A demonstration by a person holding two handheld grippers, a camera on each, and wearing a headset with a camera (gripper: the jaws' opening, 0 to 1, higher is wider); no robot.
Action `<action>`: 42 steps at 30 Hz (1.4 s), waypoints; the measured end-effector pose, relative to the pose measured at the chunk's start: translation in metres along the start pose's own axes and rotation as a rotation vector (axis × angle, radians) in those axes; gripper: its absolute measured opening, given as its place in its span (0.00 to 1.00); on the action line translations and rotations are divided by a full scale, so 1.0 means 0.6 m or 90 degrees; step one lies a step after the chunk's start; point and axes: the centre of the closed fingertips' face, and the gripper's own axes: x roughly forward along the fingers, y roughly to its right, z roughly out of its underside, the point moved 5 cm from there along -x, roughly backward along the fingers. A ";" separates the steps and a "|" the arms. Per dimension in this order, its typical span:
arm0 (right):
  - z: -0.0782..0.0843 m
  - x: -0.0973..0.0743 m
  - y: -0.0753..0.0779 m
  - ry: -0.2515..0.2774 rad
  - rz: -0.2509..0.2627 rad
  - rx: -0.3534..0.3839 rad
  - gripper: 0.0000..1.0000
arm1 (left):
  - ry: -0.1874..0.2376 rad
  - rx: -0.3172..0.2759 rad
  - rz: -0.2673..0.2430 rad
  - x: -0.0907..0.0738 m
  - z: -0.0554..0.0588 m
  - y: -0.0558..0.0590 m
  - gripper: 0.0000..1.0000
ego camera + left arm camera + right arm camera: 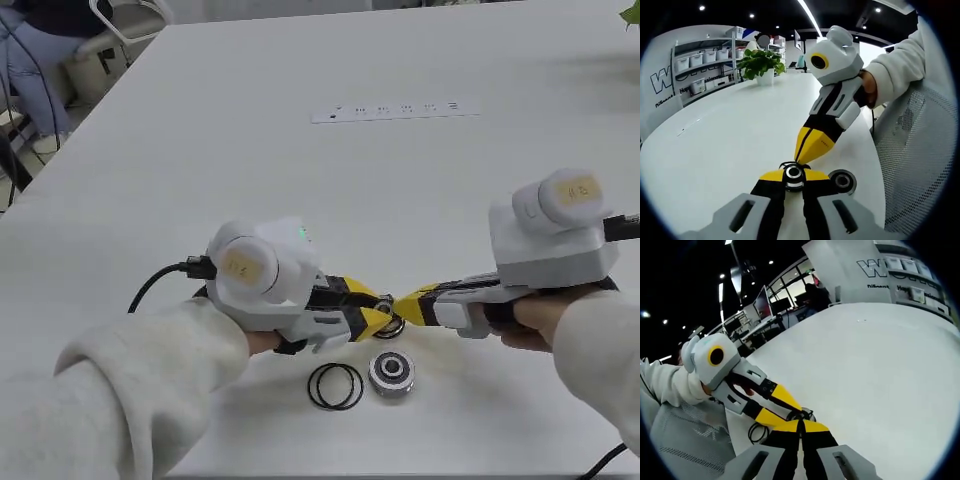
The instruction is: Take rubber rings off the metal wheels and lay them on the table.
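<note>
At the desk's [470,200] near edge, the left gripper [377,318] jaws pinch a shiny metal wheel [793,176]. The right gripper [403,306] jaws are pressed together on its black rubber ring [786,165]. Just beside that wheel lie a bare second wheel [391,372] and two loose rings [335,386].

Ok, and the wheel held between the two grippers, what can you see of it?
The wheel is small, round and silvery metal, with a dark band around a bright hub. It is clamped between the yellow jaw tips of the left gripper, low over the white table. A thin black rubber ring loops partly off its far edge, where the shut right gripper meets it and seems to pinch the ring.
</note>
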 end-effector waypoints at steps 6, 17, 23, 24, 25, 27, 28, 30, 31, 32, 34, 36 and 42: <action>-0.001 0.000 0.000 0.001 -0.002 -0.006 0.00 | 0.000 -0.001 -0.001 0.000 0.000 0.000 0.07; -0.007 0.000 -0.006 0.013 -0.015 -0.007 0.00 | 0.000 -0.003 -0.006 0.001 0.001 -0.001 0.07; -0.005 0.001 -0.004 0.010 -0.011 -0.005 0.00 | -0.002 -0.008 -0.009 0.002 0.001 -0.001 0.08; -0.004 0.001 -0.003 0.008 -0.010 -0.004 0.00 | -0.003 -0.007 -0.008 0.002 0.000 -0.001 0.08; -0.002 0.001 -0.002 0.005 -0.008 -0.002 0.00 | -0.004 -0.007 -0.007 0.002 0.000 -0.001 0.08; -0.003 0.000 -0.002 0.005 -0.007 0.003 0.00 | -0.010 -0.006 -0.006 0.003 -0.001 -0.001 0.08; -0.003 -0.001 -0.002 0.006 -0.007 0.007 0.00 | -0.015 -0.006 -0.005 0.003 -0.002 -0.001 0.08; -0.004 -0.002 -0.002 0.008 -0.005 0.008 0.00 | -0.025 -0.014 -0.005 0.002 -0.004 -0.001 0.08; -0.004 -0.003 -0.002 0.008 -0.005 0.008 0.00 | -0.028 -0.018 -0.002 0.002 -0.004 0.000 0.10; -0.004 -0.004 -0.001 0.008 -0.004 0.009 0.00 | -0.031 -0.030 0.008 0.001 -0.006 0.004 0.14; -0.003 -0.004 0.000 0.008 -0.003 0.012 0.00 | -0.031 -0.034 0.009 0.000 -0.009 0.004 0.19; -0.003 -0.005 0.000 0.009 -0.003 0.016 0.00 | -0.034 -0.039 0.015 -0.004 -0.013 0.005 0.19; -0.003 -0.008 0.003 0.007 0.000 0.012 0.00 | -0.050 -0.032 0.024 -0.018 -0.023 0.011 0.30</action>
